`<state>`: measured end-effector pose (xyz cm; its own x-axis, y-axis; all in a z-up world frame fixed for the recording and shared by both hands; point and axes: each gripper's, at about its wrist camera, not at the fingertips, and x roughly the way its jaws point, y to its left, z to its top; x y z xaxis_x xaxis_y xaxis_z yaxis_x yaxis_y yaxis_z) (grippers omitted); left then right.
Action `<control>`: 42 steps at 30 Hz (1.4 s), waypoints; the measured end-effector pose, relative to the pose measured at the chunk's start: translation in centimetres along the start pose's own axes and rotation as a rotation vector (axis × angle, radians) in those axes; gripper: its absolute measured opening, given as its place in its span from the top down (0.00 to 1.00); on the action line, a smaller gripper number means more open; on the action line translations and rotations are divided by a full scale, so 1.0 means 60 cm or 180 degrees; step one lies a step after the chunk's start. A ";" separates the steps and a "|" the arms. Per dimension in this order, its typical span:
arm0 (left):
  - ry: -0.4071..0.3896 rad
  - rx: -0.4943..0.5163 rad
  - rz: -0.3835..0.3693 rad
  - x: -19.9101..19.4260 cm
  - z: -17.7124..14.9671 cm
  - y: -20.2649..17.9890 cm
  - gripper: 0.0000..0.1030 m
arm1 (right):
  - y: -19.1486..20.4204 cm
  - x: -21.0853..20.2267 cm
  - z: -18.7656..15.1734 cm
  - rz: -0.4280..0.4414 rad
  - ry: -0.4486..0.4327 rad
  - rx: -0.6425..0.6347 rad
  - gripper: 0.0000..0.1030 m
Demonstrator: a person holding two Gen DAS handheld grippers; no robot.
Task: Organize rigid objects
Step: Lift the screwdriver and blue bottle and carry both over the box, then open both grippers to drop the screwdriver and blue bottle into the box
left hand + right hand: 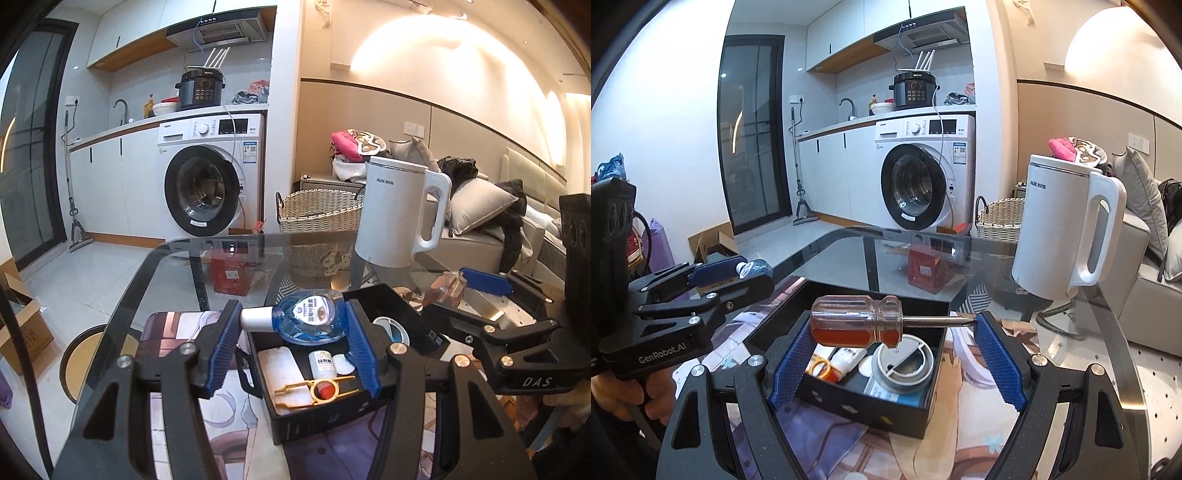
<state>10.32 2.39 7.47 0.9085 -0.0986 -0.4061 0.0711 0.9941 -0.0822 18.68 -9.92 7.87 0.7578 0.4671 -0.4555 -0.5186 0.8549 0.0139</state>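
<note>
My left gripper [291, 339] is shut on a blue bottle [306, 319] with a white cap, held crosswise above a black box [317, 417]. The box holds a gold tool with a red centre [321, 389], a small white tube [323, 363] and a round grey lid [393, 328]. My right gripper [897, 354] is shut on an amber-handled screwdriver [860, 321], held lengthwise between the pads above the same box [871, 410]. The left gripper with the bottle [753, 267] shows at the left of the right wrist view. The right gripper [480, 295] shows at the right of the left wrist view.
A white kettle [400, 214] stands at the far side of the glass table [221, 258]. A printed mat [960, 435] lies under the box. A wicker basket [319, 210], a washing machine [210, 181] and a sofa [491, 236] stand beyond the table.
</note>
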 end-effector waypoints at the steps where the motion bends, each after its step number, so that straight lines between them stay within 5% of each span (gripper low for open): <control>1: -0.0005 0.0002 -0.0004 0.002 -0.001 0.000 0.46 | 0.001 0.004 0.002 0.0004 0.0001 0.0003 0.17; 42: 0.0085 0.0133 -0.0035 0.081 -0.034 0.010 0.46 | -0.004 0.131 -0.018 -0.0076 0.0329 -0.0091 0.16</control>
<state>13.92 2.42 3.60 0.8963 -0.1103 -0.4295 0.0988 0.9939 -0.0490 24.36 -6.70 3.33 0.7260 0.4197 -0.5448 -0.5132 0.8580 -0.0229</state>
